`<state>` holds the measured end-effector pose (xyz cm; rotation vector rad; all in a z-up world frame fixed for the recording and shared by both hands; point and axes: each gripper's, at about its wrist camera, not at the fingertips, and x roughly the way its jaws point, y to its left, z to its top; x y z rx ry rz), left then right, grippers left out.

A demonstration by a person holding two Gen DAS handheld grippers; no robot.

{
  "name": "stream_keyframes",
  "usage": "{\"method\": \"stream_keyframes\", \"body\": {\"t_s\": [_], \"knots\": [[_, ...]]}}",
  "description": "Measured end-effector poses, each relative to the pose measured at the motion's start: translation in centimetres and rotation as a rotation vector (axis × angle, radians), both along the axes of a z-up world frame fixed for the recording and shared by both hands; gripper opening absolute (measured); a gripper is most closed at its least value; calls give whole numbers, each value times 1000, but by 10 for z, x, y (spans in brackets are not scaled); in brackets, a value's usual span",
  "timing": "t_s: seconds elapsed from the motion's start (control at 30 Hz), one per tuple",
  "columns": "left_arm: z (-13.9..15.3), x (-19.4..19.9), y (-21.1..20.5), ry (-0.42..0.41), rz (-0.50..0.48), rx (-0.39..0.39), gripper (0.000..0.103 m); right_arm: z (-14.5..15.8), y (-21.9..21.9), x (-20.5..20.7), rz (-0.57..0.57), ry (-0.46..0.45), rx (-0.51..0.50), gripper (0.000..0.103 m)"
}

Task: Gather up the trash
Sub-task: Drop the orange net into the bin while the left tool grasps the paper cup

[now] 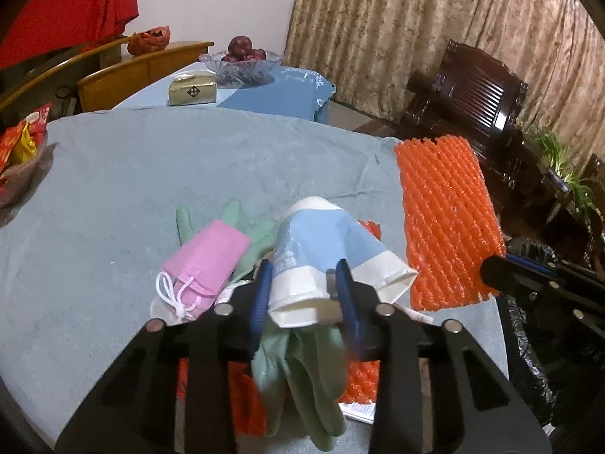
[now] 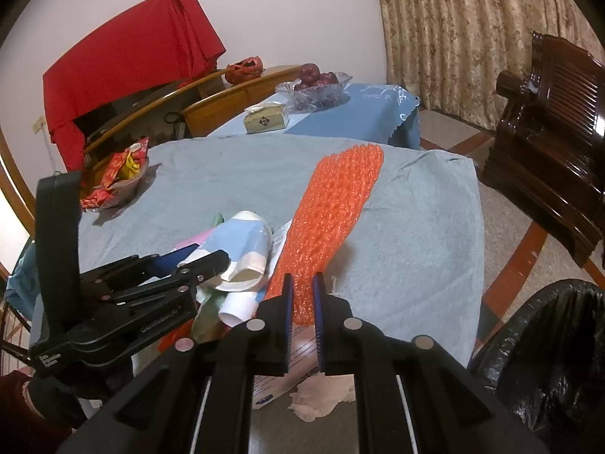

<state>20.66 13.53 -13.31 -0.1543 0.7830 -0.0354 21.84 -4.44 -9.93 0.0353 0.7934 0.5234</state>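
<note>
Paper cup [image 1: 325, 261]: blue and white, crushed, lying on its side at lower centre of the left wrist view, its mouth facing the camera. The left tongs [image 1: 304, 291] are pinching its white rim band between both blue pads.

Orange foam net [image 2: 332, 223]: a long mesh sheet, reaching from lower centre toward the upper middle of the right wrist view, lifted at an angle above the table [image 2: 416, 227]. The right tongs [image 2: 302, 299] are clamping its near end, pads nearly together.

Pile under the cup: a pale green glove [image 1: 302, 370], a pink drawstring pouch [image 1: 204, 265] just left of the cup, and more orange netting [image 1: 359, 378] lying beneath.

Table covering: a grey-blue cloth [image 1: 151, 189].

Bin with black liner [image 2: 548, 340]: standing on the floor at lower right of the right wrist view, beside the table edge.

Bowl of red wrappers [image 2: 117, 178]: sitting at the table's left edge.
</note>
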Motion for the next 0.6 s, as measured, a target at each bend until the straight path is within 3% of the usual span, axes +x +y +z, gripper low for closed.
{"method": "stream_keyframes", "body": {"t_s": [0.17, 0.43, 0.6], "knots": [[13, -17, -2, -63, 22, 15, 19, 6, 0, -6, 3, -18, 8, 10], [52, -49, -6, -182, 46, 41, 16, 38, -9, -22, 7, -93, 49, 10], [74, -61, -28, -225, -4, 57, 16, 55, -29, -39, -19, -126, 55, 10]]}}
